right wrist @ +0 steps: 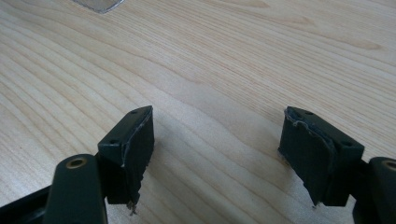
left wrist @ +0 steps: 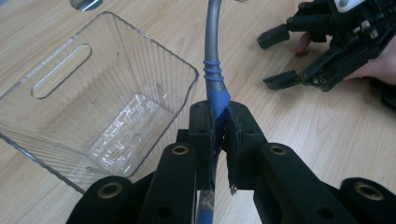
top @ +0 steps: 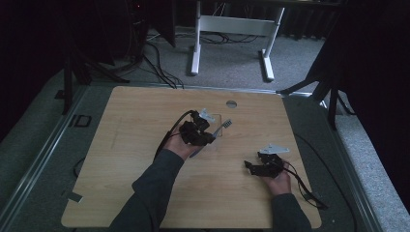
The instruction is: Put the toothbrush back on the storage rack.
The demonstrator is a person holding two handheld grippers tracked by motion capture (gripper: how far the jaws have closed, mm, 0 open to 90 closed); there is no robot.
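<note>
One toothbrush (left wrist: pixel 215 79), one clear plastic bin (left wrist: pixel 100 100), two grippers, one table (top: pixel 145 111).

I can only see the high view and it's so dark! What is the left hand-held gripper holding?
Observer: The left hand-held gripper is shut on a toothbrush, pinching its blue handle part.
Operator: What's the see-through thing beside it?
Observer: A clear plastic bin with ribbed walls and a slot handle. Nothing is inside it.
Operator: Is the other one holding something too?
Observer: No. The right hand-held gripper has its jaws wide apart with just bare wooden table between them.
</note>
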